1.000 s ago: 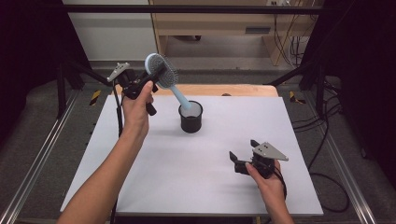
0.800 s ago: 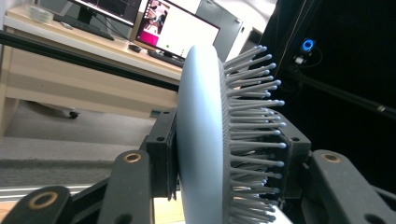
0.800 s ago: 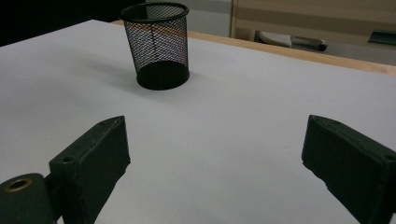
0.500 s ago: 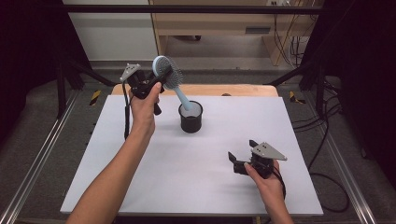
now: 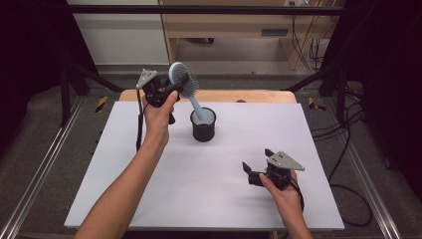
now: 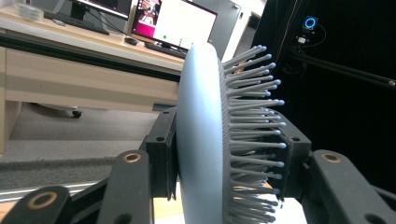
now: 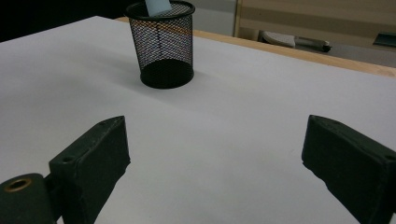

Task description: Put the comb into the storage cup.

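Observation:
A pale blue hairbrush [image 5: 181, 80] leans over the back of the white table, its handle end inside a black mesh cup [image 5: 203, 125]. My left gripper [image 5: 176, 83] is shut on the brush head, held up and to the left of the cup. In the left gripper view the jaws press the brush [image 6: 201, 140] on its smooth back and on its bristles. My right gripper [image 5: 258, 160] rests open on the table at the front right, with nothing between its jaws. The right gripper view looks across to the cup [image 7: 163, 46], where the brush handle [image 7: 158, 5] shows at the rim.
The white table top [image 5: 149, 189] ends in a wooden strip [image 5: 259, 96] at the back. Metal rails [image 5: 35, 184] run along both sides and cables [image 5: 348, 149] lie on the floor at the right. A desk with monitors [image 6: 173, 23] stands beyond.
My left hand has carried the brush head to the right and slightly down, toward the cup. The brush stands steeper, its handle still in the cup. The right gripper has stayed put.

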`<state>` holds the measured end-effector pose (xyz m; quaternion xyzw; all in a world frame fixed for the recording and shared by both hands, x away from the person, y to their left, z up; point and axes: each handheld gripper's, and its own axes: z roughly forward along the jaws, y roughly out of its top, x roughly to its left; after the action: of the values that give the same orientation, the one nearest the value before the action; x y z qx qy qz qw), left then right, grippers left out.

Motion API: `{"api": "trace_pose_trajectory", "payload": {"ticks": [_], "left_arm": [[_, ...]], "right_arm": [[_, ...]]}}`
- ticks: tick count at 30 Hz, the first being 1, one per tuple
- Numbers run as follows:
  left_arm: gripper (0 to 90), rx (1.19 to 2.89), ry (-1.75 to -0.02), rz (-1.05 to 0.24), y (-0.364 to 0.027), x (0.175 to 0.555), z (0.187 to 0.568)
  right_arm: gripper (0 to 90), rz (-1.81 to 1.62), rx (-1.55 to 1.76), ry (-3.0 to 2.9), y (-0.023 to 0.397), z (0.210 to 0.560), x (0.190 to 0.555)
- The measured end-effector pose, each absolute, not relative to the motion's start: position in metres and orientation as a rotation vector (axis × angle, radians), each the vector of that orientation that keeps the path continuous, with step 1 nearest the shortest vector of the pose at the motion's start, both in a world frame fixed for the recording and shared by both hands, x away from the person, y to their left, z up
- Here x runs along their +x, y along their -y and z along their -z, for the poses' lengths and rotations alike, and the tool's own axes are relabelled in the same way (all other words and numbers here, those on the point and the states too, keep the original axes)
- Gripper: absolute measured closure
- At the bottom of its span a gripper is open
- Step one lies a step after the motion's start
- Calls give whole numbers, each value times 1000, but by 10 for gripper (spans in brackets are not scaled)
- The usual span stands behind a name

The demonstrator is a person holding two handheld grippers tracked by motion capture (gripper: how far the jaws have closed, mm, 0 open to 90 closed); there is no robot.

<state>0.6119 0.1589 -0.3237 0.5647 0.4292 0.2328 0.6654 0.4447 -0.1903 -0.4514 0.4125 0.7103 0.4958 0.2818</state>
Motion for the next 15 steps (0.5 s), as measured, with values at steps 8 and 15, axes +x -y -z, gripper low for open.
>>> {"api": "trace_pose_trajectory", "payload": {"ticks": [8,15], "left_arm": [[516,1291,-958,-528,-156,614,328],[516,1310,-961,-531,-152,614,332]], "right_arm": [[79,-1326,1105,-1904,191,451,444],[79,-1328,1105,-1907,190,452,445]]}}
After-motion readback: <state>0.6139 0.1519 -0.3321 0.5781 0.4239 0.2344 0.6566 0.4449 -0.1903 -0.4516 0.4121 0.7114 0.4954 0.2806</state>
